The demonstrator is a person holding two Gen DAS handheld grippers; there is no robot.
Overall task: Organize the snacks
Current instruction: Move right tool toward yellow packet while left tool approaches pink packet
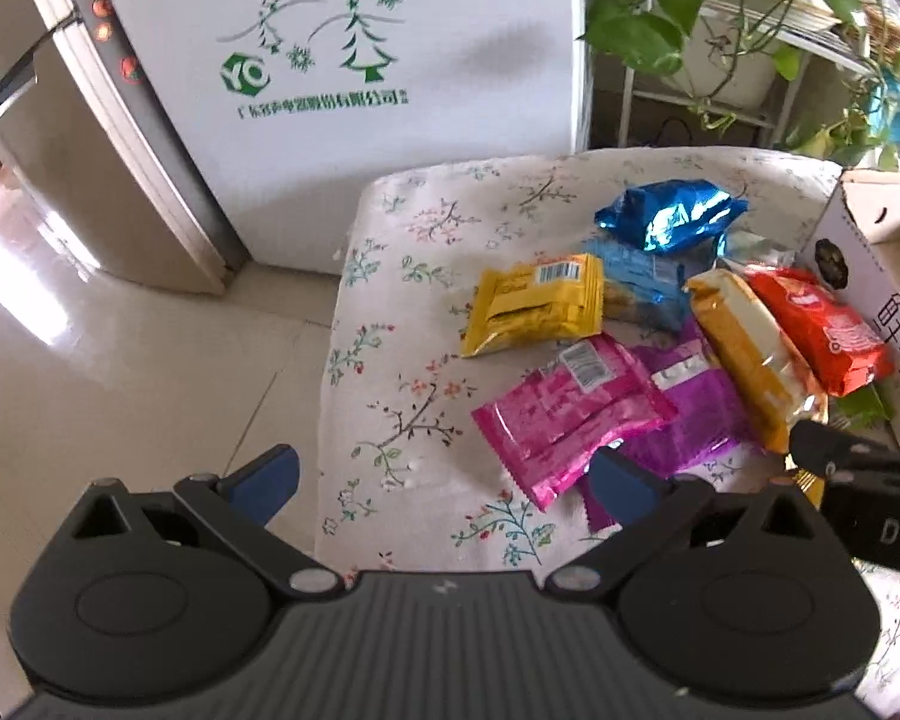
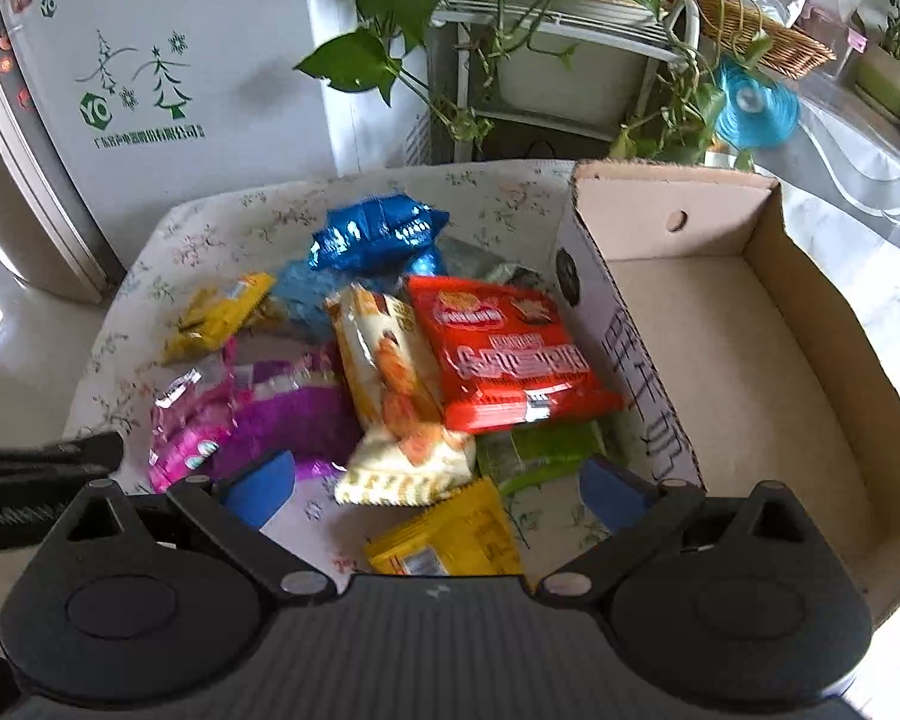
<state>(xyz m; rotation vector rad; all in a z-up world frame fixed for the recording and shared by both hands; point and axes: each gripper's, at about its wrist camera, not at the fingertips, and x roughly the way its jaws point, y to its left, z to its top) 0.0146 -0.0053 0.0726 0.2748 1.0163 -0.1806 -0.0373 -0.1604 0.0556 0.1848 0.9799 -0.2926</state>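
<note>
desk (image 2: 210,228): floral cloth covering it, filling the frame centre in both views.
cardboard box (image 2: 720,360): sitting at right of the right wrist view, looking empty, touching the pile.
snack pile: lying mid-frame just left of the box; red packet (image 2: 510,354) overlapping the orange-white packet (image 2: 390,384); pink packet (image 1: 564,414) sitting lower centre in the left wrist view.
step: judging pick not begun; next move needing one packet pinched and carried to the box.
left gripper (image 1: 444,480): hovering, jaws apart, holding nothing.
right gripper (image 2: 438,495): hovering over the pile, jaws apart, holding nothing.
</note>
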